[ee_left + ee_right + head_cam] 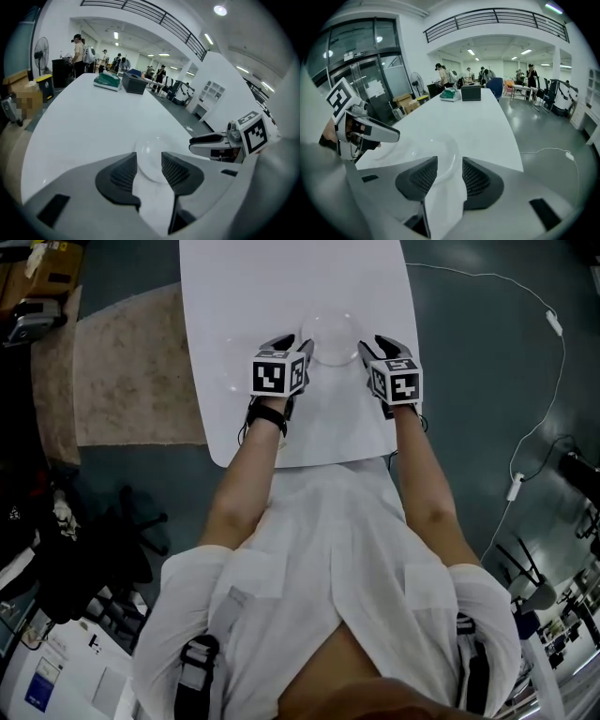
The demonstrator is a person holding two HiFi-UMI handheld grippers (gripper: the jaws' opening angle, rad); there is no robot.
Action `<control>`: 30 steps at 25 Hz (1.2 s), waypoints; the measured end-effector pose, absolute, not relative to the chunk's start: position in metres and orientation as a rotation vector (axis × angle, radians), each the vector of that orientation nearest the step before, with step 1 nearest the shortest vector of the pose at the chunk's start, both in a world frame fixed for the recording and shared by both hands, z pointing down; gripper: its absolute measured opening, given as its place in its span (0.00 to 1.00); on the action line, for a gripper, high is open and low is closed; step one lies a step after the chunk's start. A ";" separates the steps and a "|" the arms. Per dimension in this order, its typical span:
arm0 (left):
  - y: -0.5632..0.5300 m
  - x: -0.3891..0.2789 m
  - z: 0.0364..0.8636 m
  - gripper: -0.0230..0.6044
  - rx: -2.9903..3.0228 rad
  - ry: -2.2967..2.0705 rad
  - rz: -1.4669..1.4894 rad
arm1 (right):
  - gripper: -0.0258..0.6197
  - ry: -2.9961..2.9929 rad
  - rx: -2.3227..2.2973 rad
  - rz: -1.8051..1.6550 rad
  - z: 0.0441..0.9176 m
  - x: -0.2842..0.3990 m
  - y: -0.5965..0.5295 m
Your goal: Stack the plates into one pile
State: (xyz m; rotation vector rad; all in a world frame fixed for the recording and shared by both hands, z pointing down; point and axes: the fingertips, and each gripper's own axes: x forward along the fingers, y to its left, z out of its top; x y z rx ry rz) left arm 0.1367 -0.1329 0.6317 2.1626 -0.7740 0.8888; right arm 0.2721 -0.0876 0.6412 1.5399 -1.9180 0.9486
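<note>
We hold the left gripper [292,345] and right gripper [377,344] open on either side of a clear plate [328,337] on the white bench [281,292], its rim between each pair of jaws.

You faced a long white counter [281,296]. To your left, a beige rug [131,371] lay on the grey floor [469,381]; to your right, a white cable [554,322] trailed across it. At the counter's far end, a dark box [134,82] sat beside a green-and-white item [108,80]. A pedestal fan [41,49] stood by the wall.
</note>
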 end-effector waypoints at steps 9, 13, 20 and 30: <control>-0.133 0.142 0.665 0.35 1.940 -0.779 0.977 | 0.33 -1.827 1.494 1.199 0.670 0.271 -0.088; -0.131 0.144 0.673 0.38 1.910 -0.766 1.000 | 0.35 -1.782 1.485 1.236 0.676 0.272 -0.088; -0.129 0.146 0.683 0.36 1.933 -0.786 1.081 | 0.35 -1.777 1.452 1.194 0.679 0.264 -0.093; -0.129 0.139 0.690 0.28 1.947 -0.869 1.127 | 0.34 -1.774 1.427 1.083 0.685 0.247 -0.097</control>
